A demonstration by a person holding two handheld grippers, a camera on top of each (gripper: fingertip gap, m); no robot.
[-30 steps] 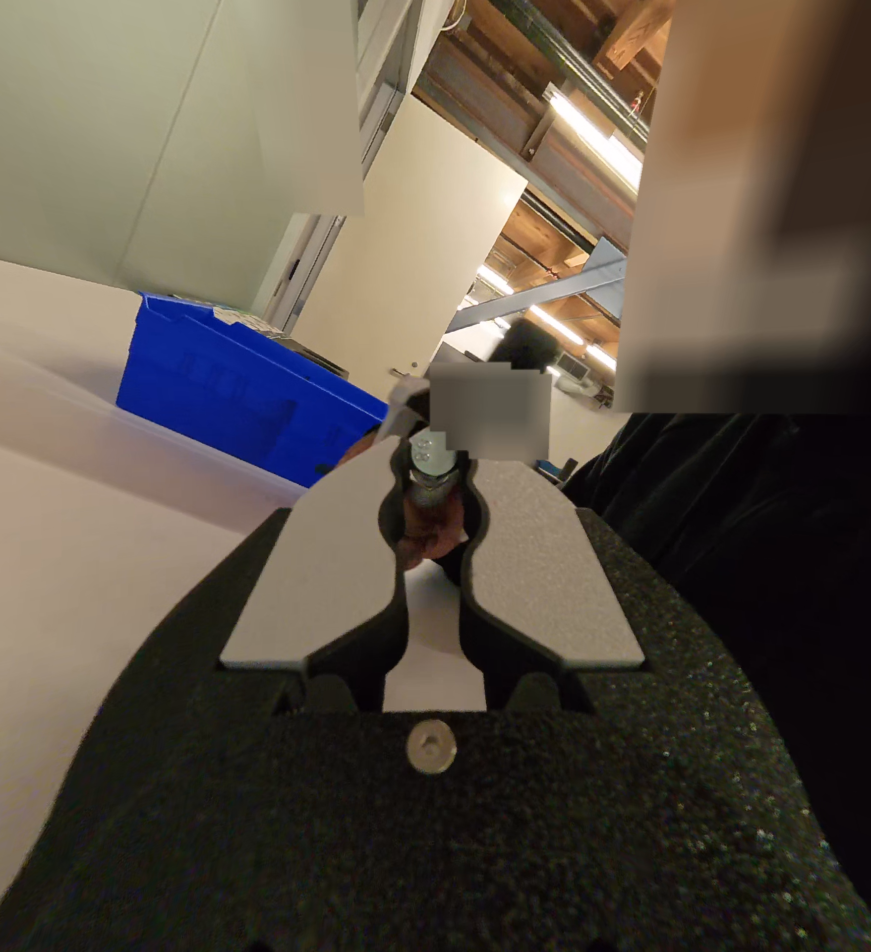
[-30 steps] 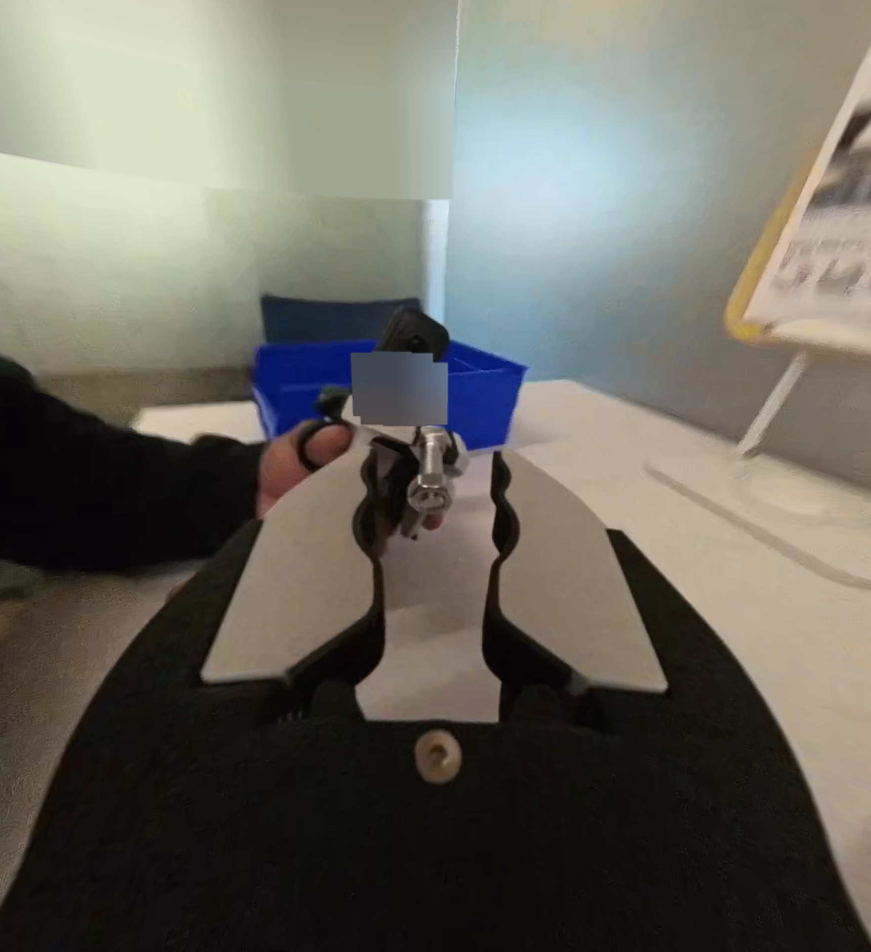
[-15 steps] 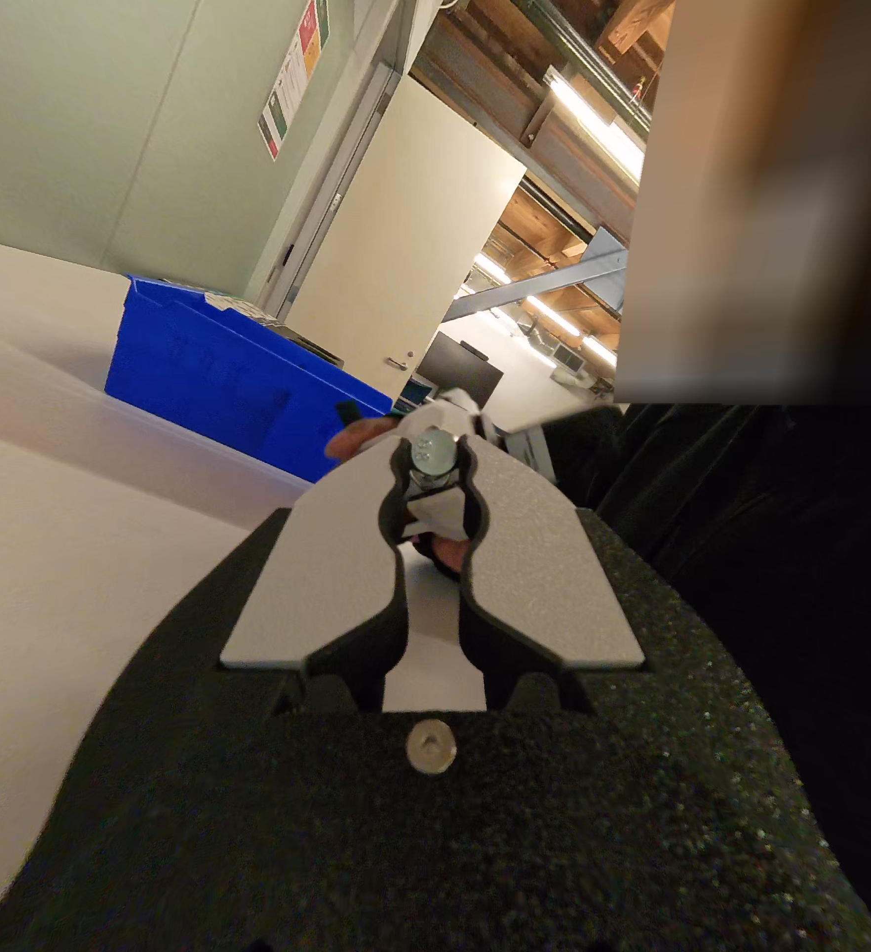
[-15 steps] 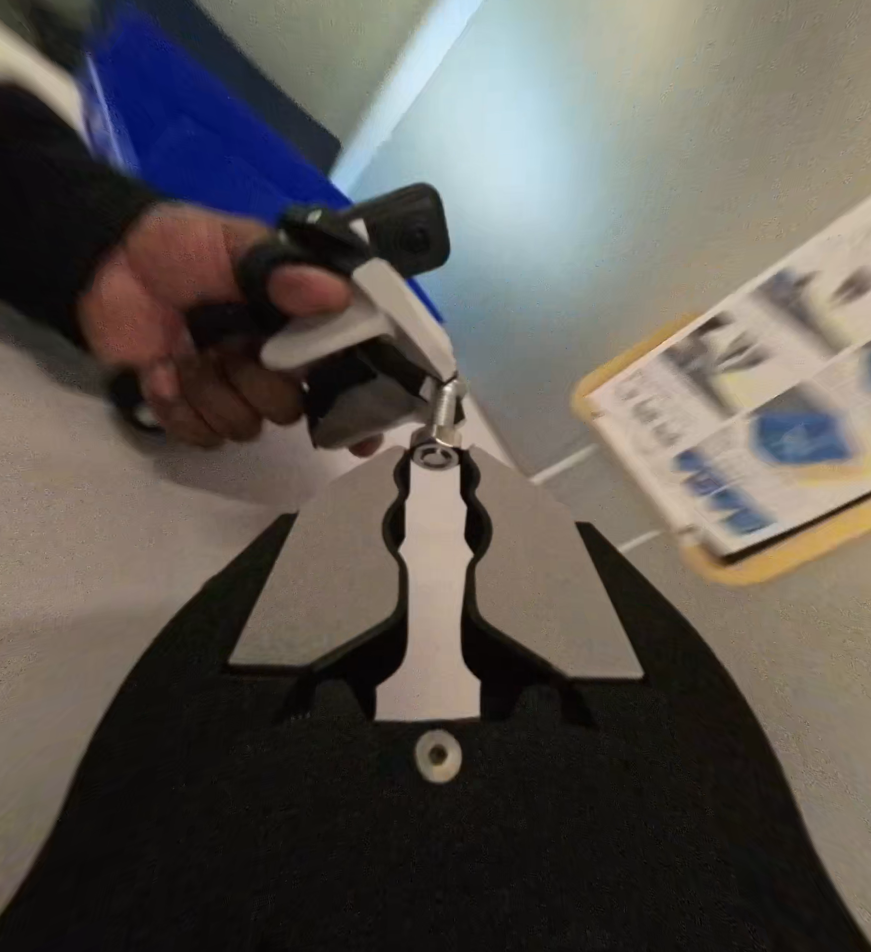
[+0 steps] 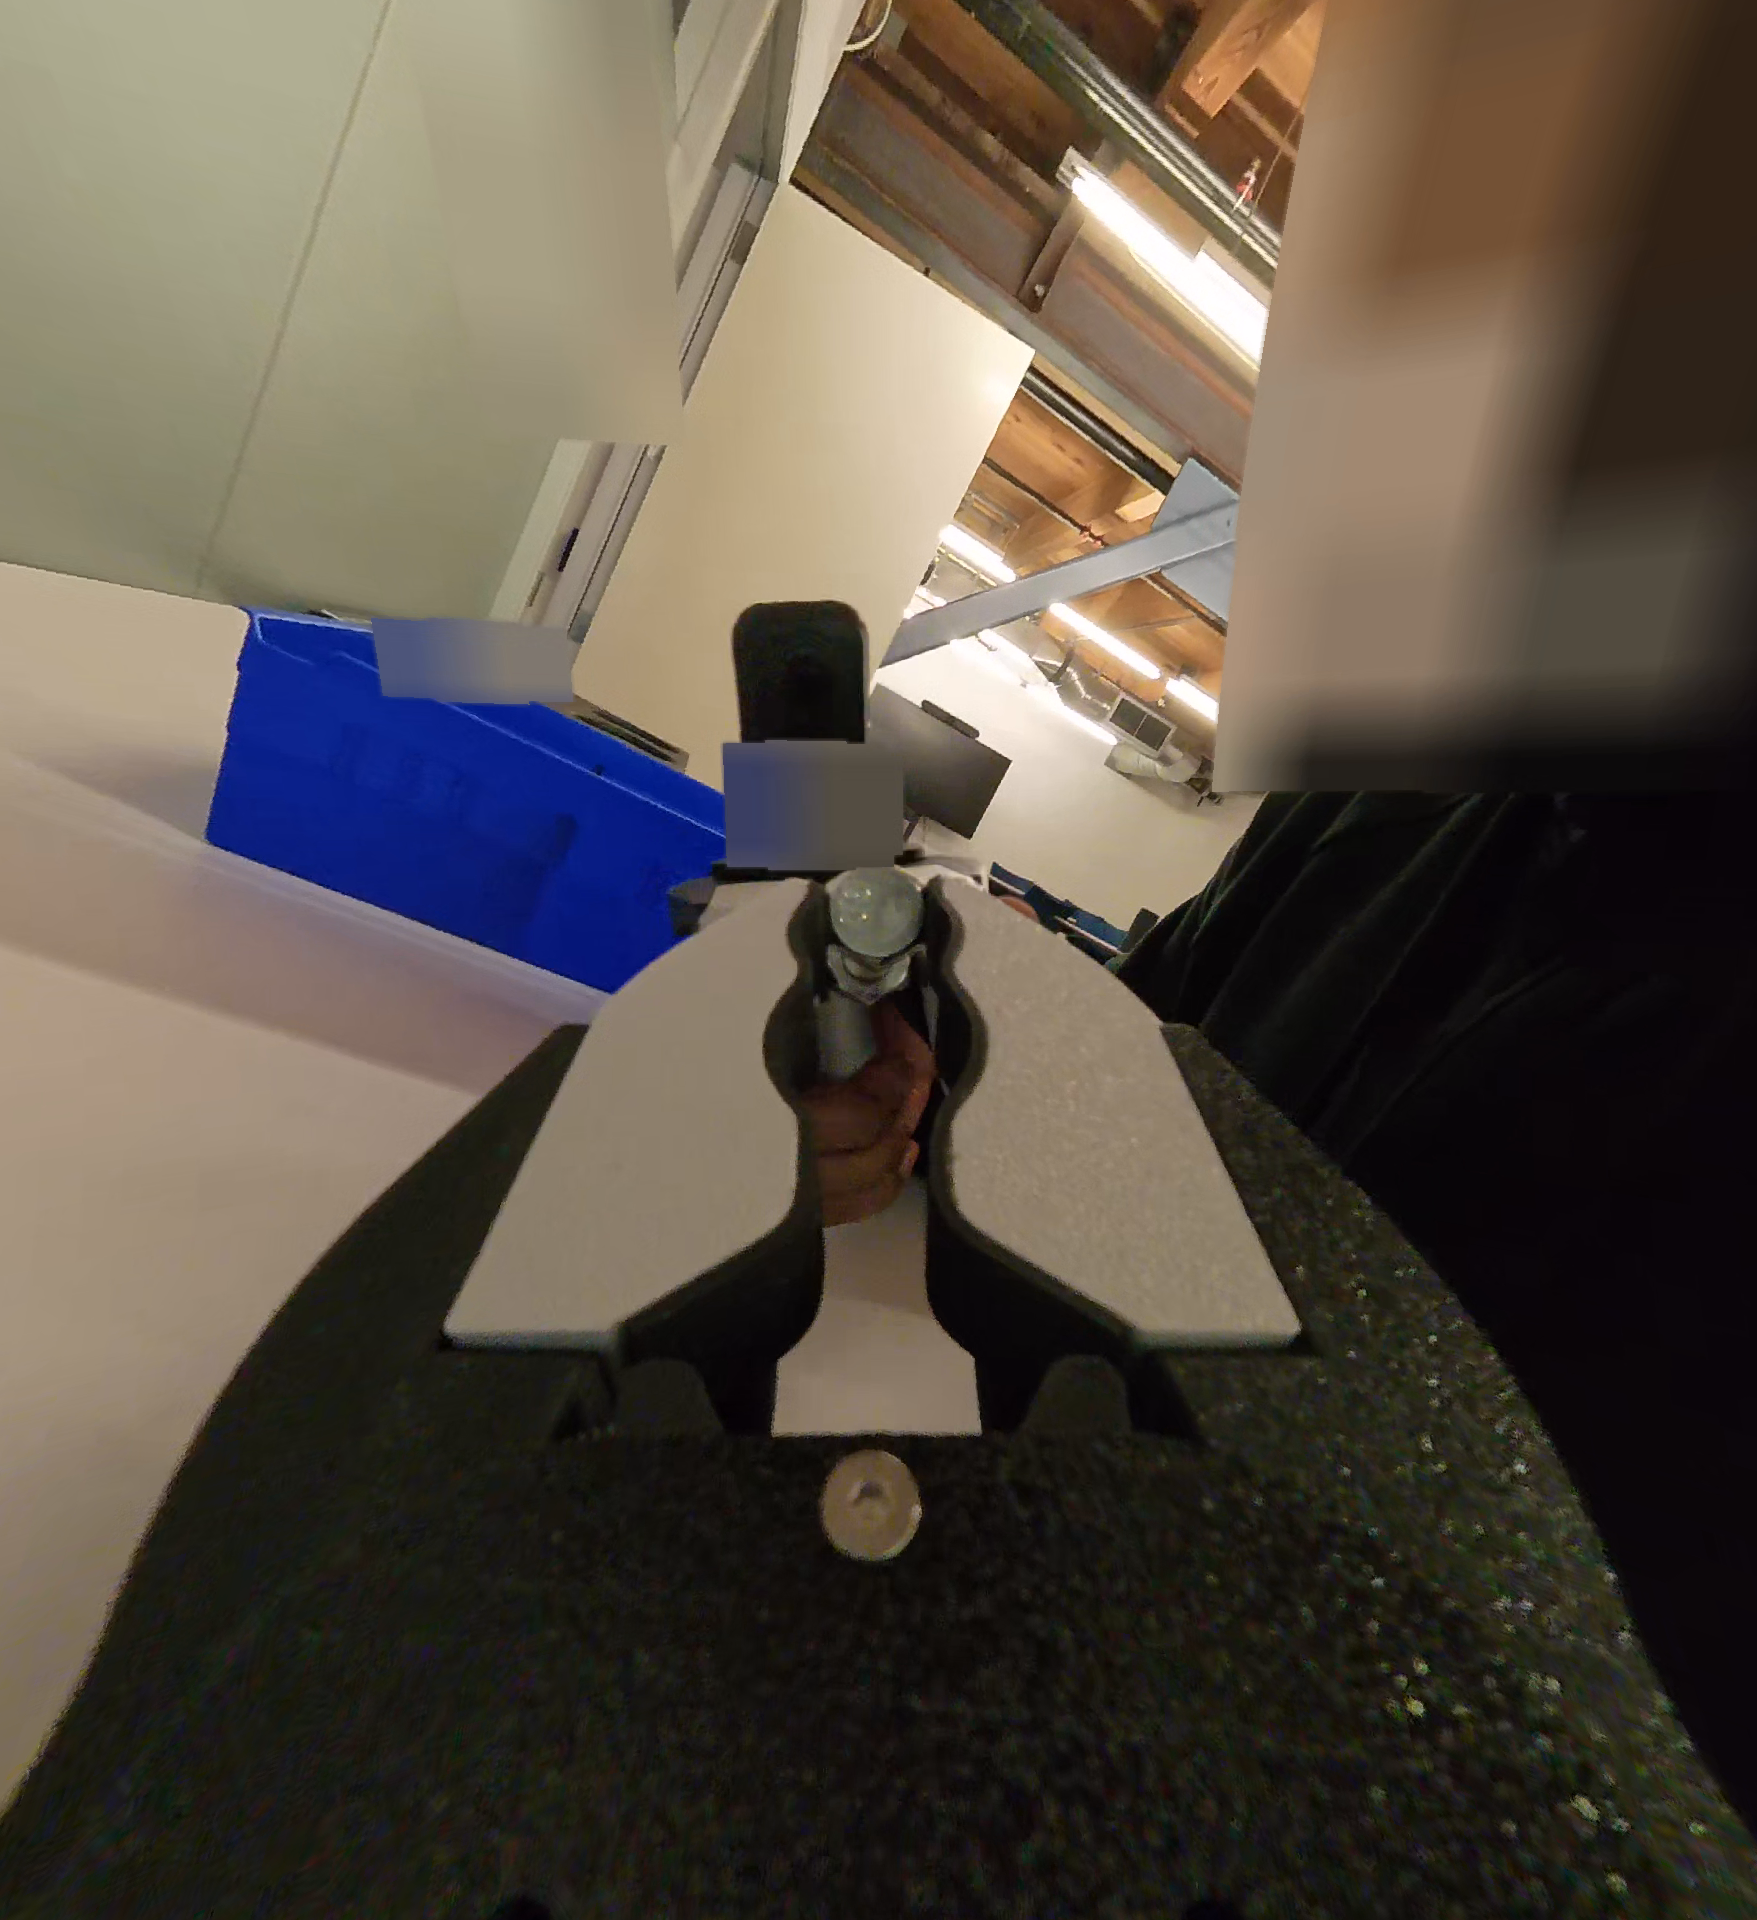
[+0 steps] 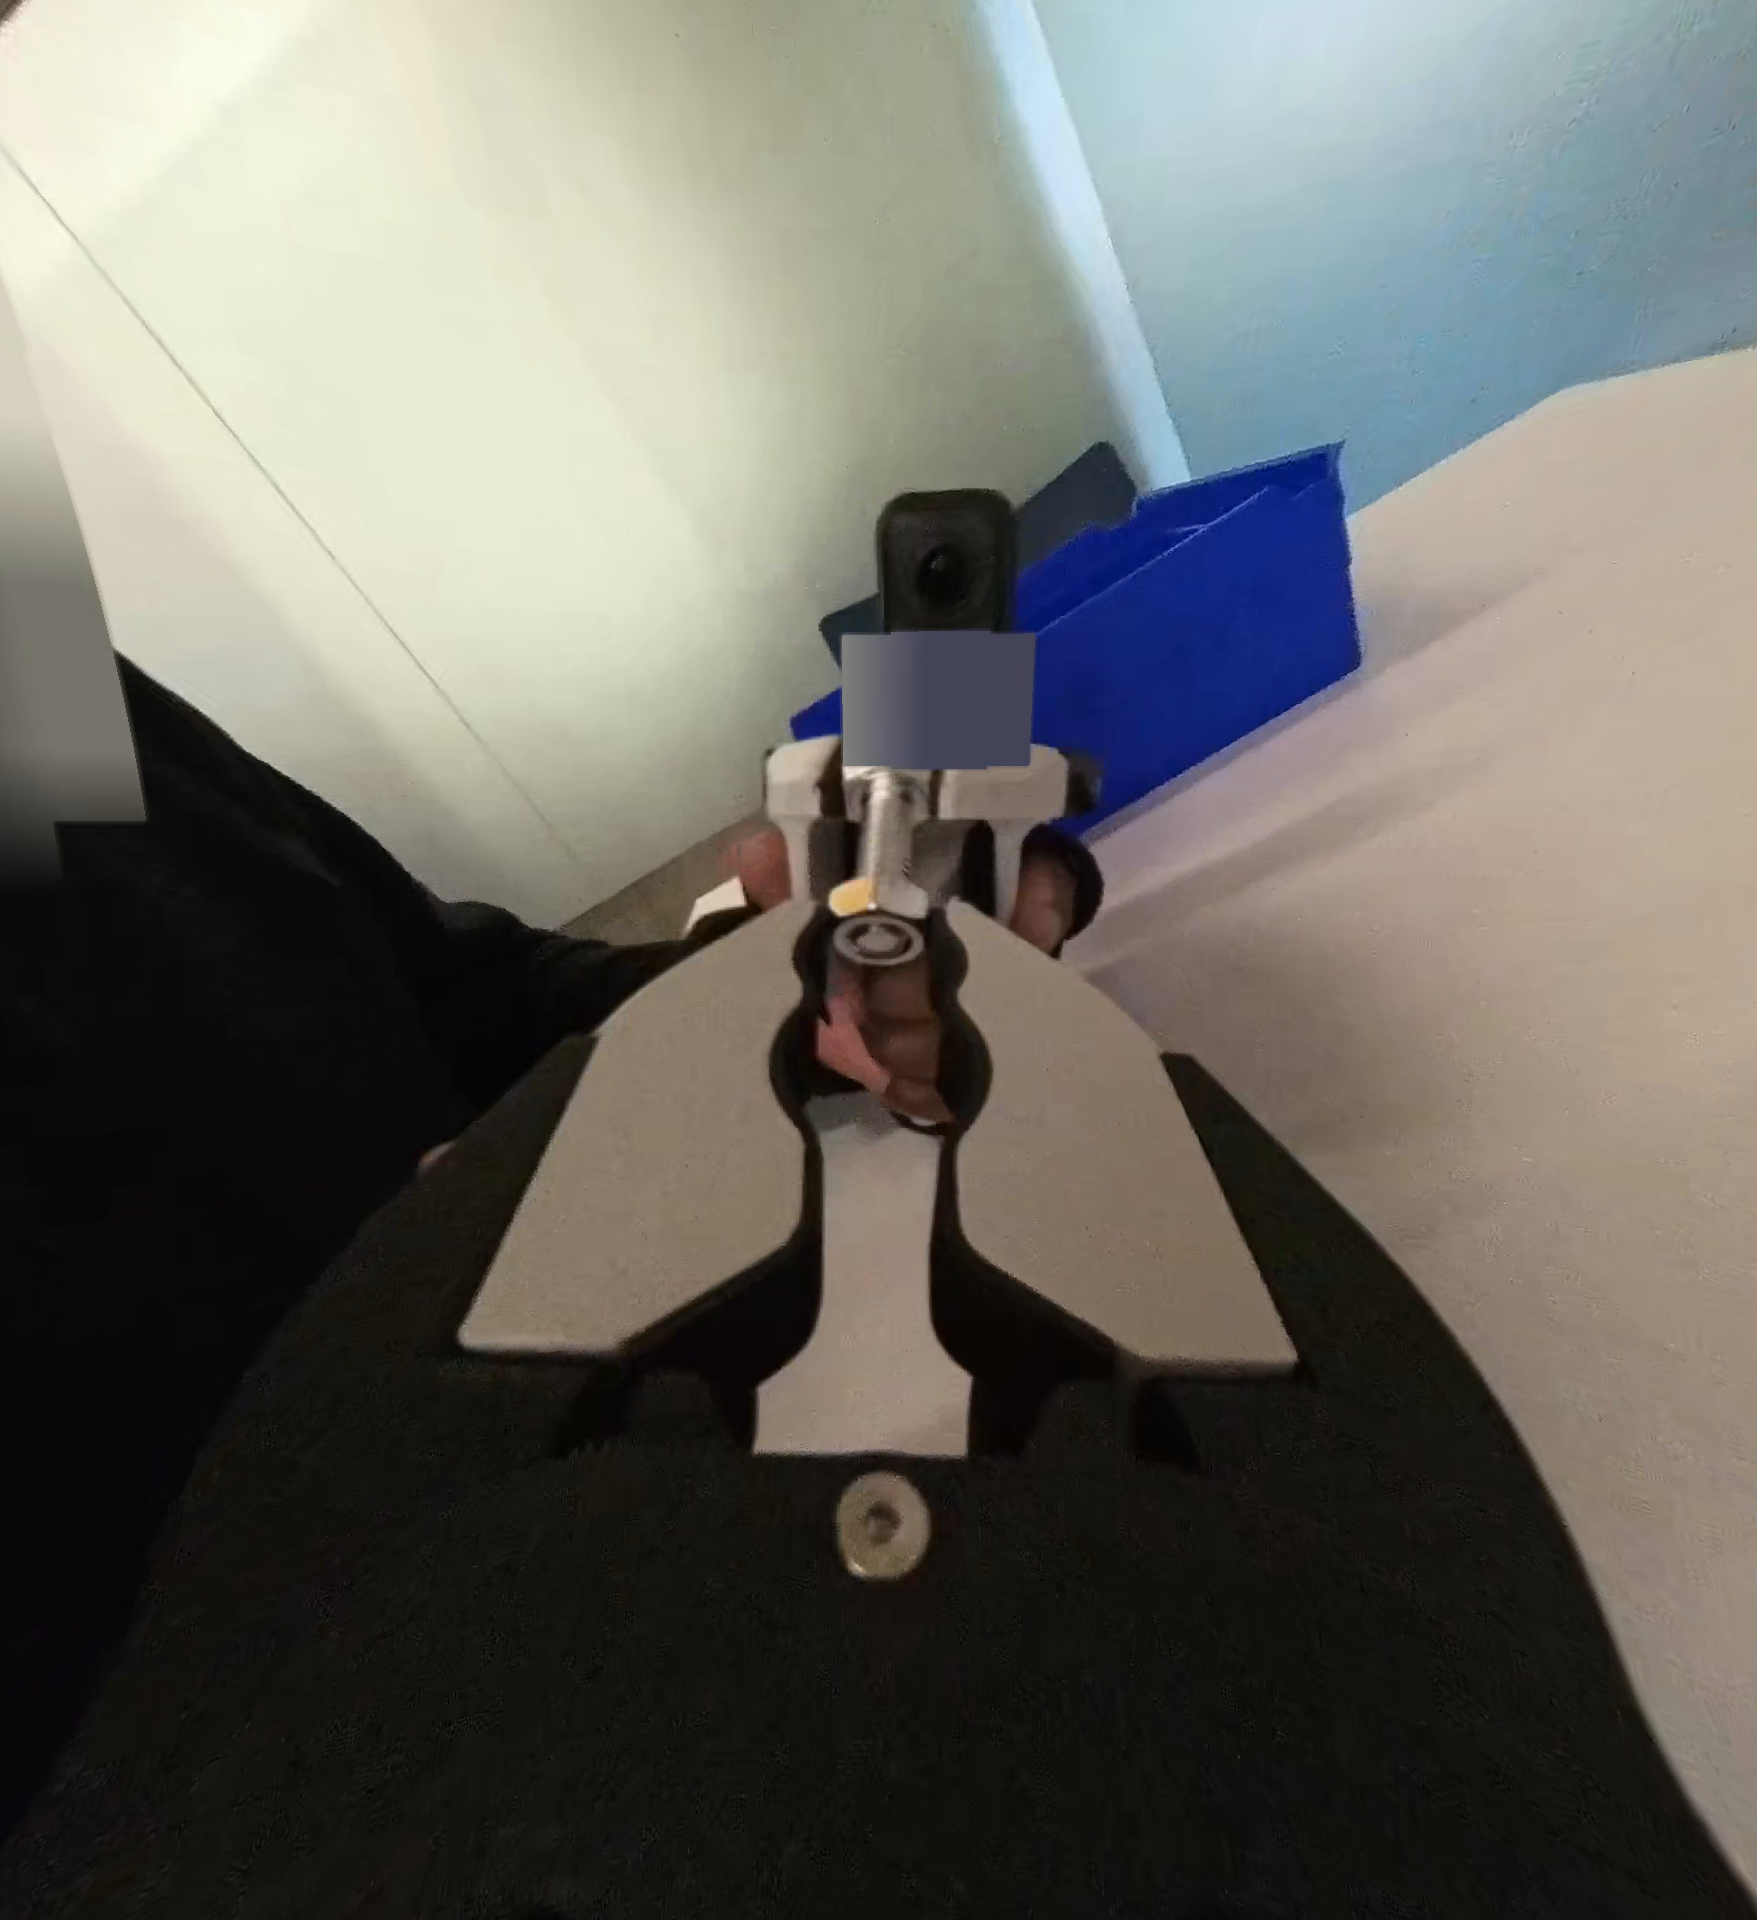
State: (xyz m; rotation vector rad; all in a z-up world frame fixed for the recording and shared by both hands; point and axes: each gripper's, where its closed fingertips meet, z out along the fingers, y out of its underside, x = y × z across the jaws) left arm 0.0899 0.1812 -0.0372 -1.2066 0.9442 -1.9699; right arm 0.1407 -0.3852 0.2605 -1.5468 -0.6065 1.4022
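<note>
The left gripper [image 5: 872, 928] has its grey, grainy jaws clamped on the rounded head of a shiny steel bolt [image 5: 870, 914], whose threaded shaft runs down between them. Facing it, the right gripper [image 6: 879, 943] is clamped on a ringed metal nut [image 6: 876, 945] at the bolt's other end. A blue plastic bin [image 5: 438, 800] stands on the pale bench [image 5: 126, 1143].
</note>
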